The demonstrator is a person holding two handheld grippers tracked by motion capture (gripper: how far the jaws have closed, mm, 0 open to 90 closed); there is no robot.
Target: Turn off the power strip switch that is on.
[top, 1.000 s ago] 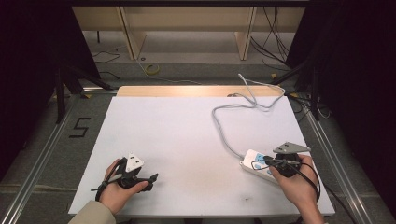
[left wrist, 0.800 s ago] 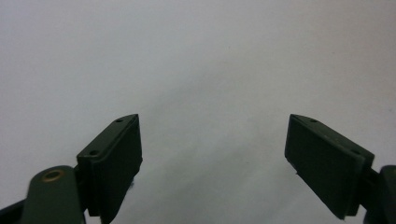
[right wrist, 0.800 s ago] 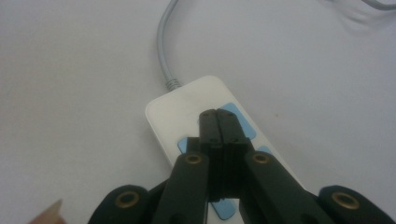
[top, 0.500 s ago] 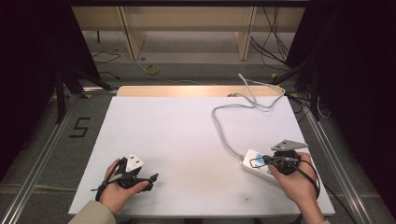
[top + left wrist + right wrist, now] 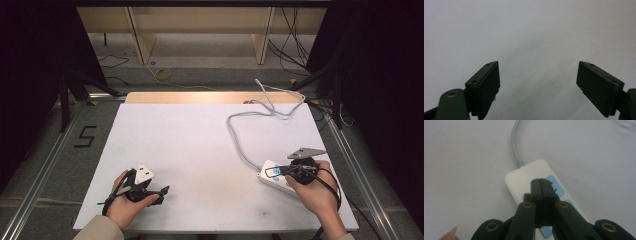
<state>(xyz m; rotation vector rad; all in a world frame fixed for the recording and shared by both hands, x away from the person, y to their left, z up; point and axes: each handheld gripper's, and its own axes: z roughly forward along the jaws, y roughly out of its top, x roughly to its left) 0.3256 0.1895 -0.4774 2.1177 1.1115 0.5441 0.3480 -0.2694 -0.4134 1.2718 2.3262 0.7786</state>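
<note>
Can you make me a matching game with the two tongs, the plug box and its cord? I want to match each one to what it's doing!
Things:
1. left tongs
2. right tongs
3. white power strip
4. grey cord

States:
A. snakes across the table toward the far edge
B. closed tight, above the blue sockets
C. wide open over bare white table
D. lies flat near the person's right hand

Pairs: 1-C, 2-B, 3-D, 4-A
</note>
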